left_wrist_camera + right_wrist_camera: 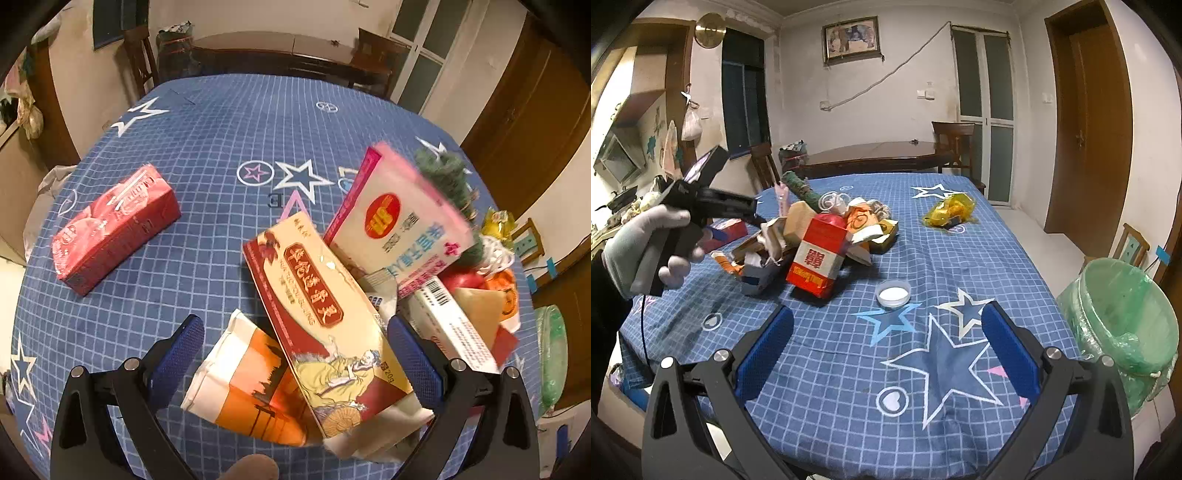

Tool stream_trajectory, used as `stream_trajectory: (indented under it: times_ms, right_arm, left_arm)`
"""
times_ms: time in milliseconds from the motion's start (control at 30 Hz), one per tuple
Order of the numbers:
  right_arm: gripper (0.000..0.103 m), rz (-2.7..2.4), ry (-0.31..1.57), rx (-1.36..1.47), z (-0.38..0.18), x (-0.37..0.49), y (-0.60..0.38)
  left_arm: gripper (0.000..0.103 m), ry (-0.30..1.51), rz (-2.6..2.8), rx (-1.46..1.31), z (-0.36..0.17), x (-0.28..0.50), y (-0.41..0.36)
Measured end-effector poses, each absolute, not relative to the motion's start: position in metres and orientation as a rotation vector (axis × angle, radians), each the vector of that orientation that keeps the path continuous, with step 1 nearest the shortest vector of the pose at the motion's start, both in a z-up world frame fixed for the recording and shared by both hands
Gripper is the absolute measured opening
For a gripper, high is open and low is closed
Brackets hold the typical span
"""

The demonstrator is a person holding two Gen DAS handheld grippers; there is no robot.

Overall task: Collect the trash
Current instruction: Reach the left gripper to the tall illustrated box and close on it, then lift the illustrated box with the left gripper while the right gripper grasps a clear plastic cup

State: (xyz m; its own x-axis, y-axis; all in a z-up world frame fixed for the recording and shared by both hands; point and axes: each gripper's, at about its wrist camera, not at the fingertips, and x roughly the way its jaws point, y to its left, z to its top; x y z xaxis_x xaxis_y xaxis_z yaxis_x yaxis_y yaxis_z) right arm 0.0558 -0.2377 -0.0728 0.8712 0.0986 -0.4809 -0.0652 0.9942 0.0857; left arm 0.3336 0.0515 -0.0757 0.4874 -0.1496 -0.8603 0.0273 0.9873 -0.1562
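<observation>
Hovering with jaws spread wide, the left gripper (295, 354) straddles a cream-and-red medicine box (325, 325) lying on an orange packet (251, 391); a pink-edged bag (399, 221) leans just beyond. The right gripper (886, 350), also agape, grips nothing, the white lid (893, 294) ahead and the green-lined bin (1123, 332) to its right.

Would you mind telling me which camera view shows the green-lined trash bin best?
The right wrist view shows it best: the green-lined trash bin stands beside the table's right edge with its open mouth and liner plainly visible. The left wrist view catches only a green sliver of it at the far right edge.
</observation>
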Motion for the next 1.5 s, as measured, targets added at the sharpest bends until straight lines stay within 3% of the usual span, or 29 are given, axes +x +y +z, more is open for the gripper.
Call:
stream_trajectory:
  times_ms: [133, 200, 267, 433, 500, 633, 967, 1000, 1067, 1100, 1500]
  right_arm:
    - [0.098, 0.097, 0.525, 0.062, -0.077, 0.068, -0.235]
    - [0.098, 0.104, 0.533, 0.061, -0.078, 0.073, -0.233]
    - [0.098, 0.109, 0.538, 0.054, -0.08, 0.078, -0.232]
    - [0.098, 0.134, 0.573, 0.032, -0.091, 0.097, -0.231]
    - [0.093, 0.15, 0.607, 0.027, -0.097, 0.109, -0.233]
    - [0.062, 0.173, 0.694, 0.003, -0.108, 0.139, -0.235]
    - [0.06, 0.172, 0.868, -0.065, -0.127, 0.198, -0.228]
    - [0.055, 0.171, 0.879, -0.073, -0.13, 0.2, -0.226]
    - [0.049, 0.176, 0.867, -0.072, -0.131, 0.198, -0.226]
    - [0.039, 0.171, 0.859, -0.076, -0.131, 0.196, -0.225]
    - [0.038, 0.143, 0.629, -0.054, -0.091, 0.135, -0.213]
  left_arm:
    - [0.098, 1.046, -0.124, -0.141, -0.083, 0.335, 0.053]
    - [0.092, 1.031, -0.151, -0.171, -0.087, 0.328, 0.056]
    - [0.068, 1.025, -0.177, -0.215, -0.09, 0.324, 0.062]
    - [0.063, 0.988, -0.203, -0.216, -0.09, 0.305, 0.07]
    - [0.062, 0.962, -0.211, -0.193, -0.088, 0.29, 0.07]
    - [0.062, 0.9, -0.221, -0.138, -0.08, 0.258, 0.066]
    - [0.061, 0.863, -0.255, -0.105, -0.087, 0.224, 0.058]
    - [0.061, 0.858, -0.257, -0.103, -0.086, 0.22, 0.057]
    - [0.061, 0.846, -0.254, -0.09, -0.085, 0.215, 0.053]
    - [0.061, 0.843, -0.251, -0.086, -0.086, 0.214, 0.052]
    - [0.06, 0.671, -0.185, -0.05, -0.062, 0.162, 0.042]
